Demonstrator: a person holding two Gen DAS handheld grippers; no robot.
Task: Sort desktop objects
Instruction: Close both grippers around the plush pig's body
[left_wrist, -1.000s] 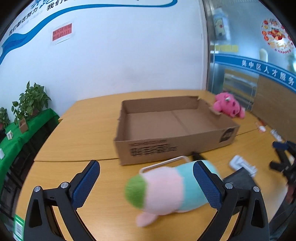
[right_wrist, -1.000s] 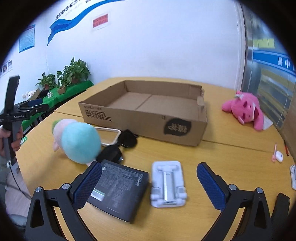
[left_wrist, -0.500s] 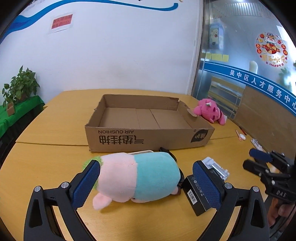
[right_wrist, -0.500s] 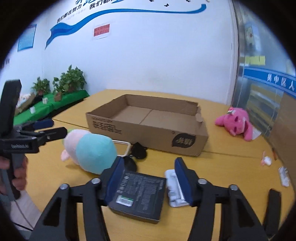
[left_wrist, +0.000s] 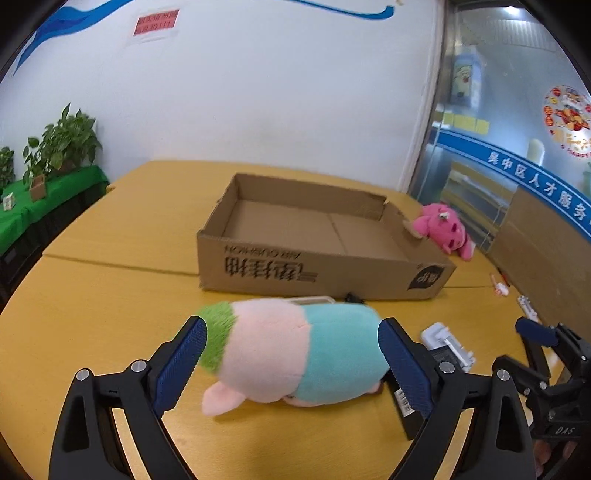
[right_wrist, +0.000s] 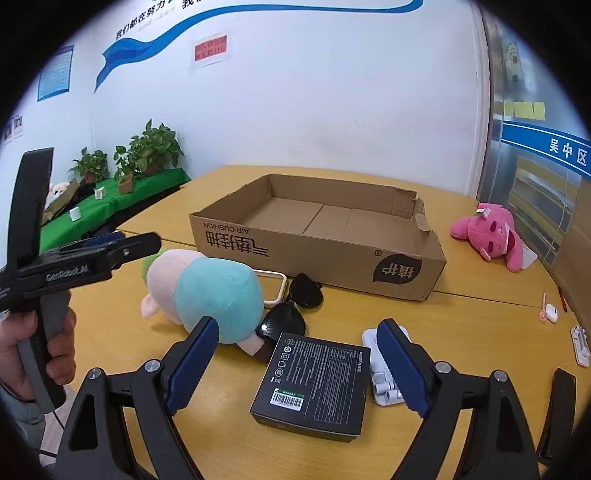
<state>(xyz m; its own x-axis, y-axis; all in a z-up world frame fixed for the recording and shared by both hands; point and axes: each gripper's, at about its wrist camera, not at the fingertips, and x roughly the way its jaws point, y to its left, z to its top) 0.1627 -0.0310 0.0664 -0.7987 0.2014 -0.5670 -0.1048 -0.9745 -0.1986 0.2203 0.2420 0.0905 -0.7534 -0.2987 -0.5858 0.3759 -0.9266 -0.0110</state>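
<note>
The cardboard box (right_wrist: 317, 236) sits open-topped on the yellow wooden table (right_wrist: 461, 332), and nothing shows inside it. Everything else lies around it.

Just in front of the box's near wall lies the plush toy (left_wrist: 295, 354), green at one end, pink in the middle and teal at the other, on its side. The left tongs (left_wrist: 291, 373) straddle it: the blue pads (left_wrist: 177, 365) stand off either end of the toy with a gap visible on both sides, and the jaws are closing in, wide apart and not yet pressing on it. A hand (right_wrist: 22, 354) holds the left tongs' grip.

In front of the box and to the right of the toy, a pair of black sunglasses (right_wrist: 295, 306) lies next to a white-framed thing (right_wrist: 277, 284) that peeks out from behind the toy. Nearer than the sunglasses, a flat black product box (right_wrist: 314, 384) with a barcode label lies on the table, touching a white phone stand (right_wrist: 380, 373) on its right.

The right tongs (right_wrist: 295, 369) hover over the black product box; their jaws are opening, wide apart, with the product box between the pads but untouched.

To the right of the cardboard box, beyond its torn corner, a pink plush toy (right_wrist: 491, 236) lies on the table. Small white items (right_wrist: 550, 314) lie near the table's right edge.
</note>
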